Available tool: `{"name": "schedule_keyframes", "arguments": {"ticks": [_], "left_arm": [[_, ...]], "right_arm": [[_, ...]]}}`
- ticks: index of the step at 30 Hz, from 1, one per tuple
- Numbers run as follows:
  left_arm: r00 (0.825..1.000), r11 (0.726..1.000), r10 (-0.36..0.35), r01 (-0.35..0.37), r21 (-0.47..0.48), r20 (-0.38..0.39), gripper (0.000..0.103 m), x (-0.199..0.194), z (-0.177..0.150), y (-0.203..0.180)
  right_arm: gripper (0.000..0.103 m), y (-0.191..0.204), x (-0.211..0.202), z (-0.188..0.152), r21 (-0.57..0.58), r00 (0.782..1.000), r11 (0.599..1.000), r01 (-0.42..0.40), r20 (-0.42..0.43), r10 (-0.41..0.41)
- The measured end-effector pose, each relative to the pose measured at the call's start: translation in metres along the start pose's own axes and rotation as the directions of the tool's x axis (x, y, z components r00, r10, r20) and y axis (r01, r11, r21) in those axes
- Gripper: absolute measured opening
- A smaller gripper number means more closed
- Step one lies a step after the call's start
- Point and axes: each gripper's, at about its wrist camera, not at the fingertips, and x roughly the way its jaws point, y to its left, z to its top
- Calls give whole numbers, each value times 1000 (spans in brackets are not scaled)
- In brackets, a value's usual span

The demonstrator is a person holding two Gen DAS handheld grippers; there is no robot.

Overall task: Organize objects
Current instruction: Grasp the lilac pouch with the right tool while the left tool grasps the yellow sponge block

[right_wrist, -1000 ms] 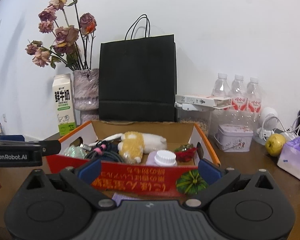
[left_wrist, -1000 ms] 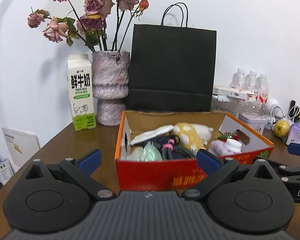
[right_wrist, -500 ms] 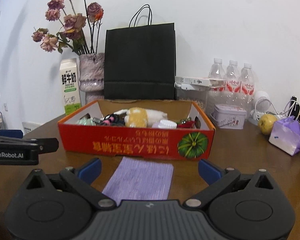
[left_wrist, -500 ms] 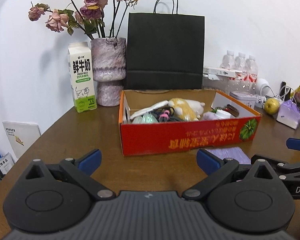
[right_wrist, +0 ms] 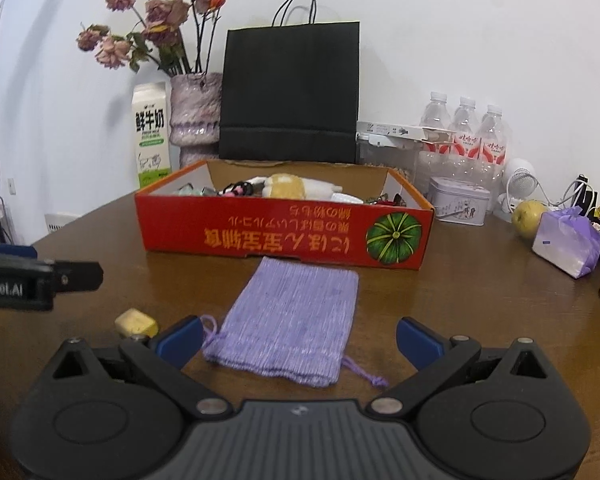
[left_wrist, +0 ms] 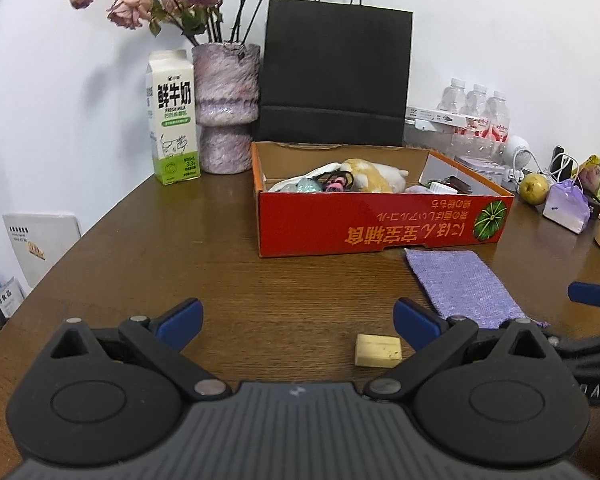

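A red cardboard box sits mid-table, holding a plush toy, cables and small items. In front of it a purple knitted drawstring pouch lies flat. A small pale yellow block rests on the wood near the pouch. My left gripper is open and empty, low over the table, with the block just inside its right finger. My right gripper is open, with the pouch's near end between its fingers, not touching.
At the back stand a milk carton, a vase of dried roses, a black paper bag and water bottles. A tin, an apple and a purple bag crowd the right side.
Both grippers have pulled back from the box and dropped lower. The pouch and the yellow block have come into view. Both stay open.
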Motion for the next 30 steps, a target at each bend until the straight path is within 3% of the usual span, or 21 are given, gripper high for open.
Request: {"name": "schedule_keyframes", "arguments": {"ticks": [7,15,30], "left_arm": [[1000,1000,15,-15,-23,-13,103,0,3,8],[1000,998,18,-19,-54,-12,103,-2,6,18],[999,998,20,-22,-55,-27,103,0,5,19]], "right_arm": [[103,2,7,0,-3,999,1000,8,-51,-8],[103,7,29,4,34,991,999,-34,-127,38],[103,14,70,15,65,977,998,6,-211,8]]}}
